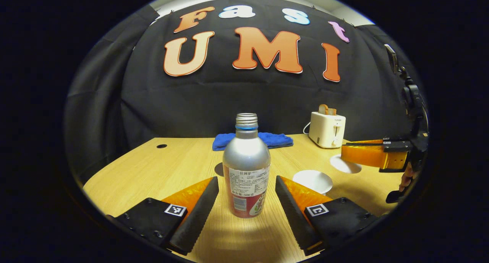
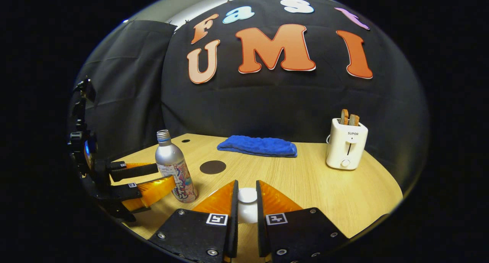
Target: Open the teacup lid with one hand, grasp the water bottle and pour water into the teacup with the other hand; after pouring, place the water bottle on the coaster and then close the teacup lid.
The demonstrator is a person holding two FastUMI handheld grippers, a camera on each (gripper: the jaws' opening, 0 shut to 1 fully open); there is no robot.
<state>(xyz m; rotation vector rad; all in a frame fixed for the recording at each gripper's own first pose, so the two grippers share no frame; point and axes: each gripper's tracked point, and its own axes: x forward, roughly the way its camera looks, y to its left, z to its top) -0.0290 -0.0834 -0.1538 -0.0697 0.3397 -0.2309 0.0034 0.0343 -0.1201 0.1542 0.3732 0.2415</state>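
In the left gripper view the left claw (image 1: 247, 202) stands wide open, its two black pads on either side of the water bottle (image 1: 246, 167) without touching it; the bottle stands upright and uncapped on the table (image 1: 153, 171). Just beyond the right pad sits the open white teacup (image 1: 313, 181), and past it the white lid (image 1: 345, 164) hangs above the table in the right claw (image 1: 349, 156), whose orange fingers reach in from the right edge. The right gripper view gives the closer look at that grip: the right claw (image 2: 247, 205) is closed on the lid's knob (image 2: 247, 196), both pads pressing it, with the cup hidden below. This view also shows the left claw (image 2: 160, 179) from the side, its fingers flanking the bottle (image 2: 174, 171), and the whole dark round coaster (image 2: 213, 167) behind it, which the bottle mostly covers in the left gripper view. Farther back lie a blue towel (image 2: 258, 145) and, to the right, a white toaster (image 2: 346, 142) holding two slices of bread.
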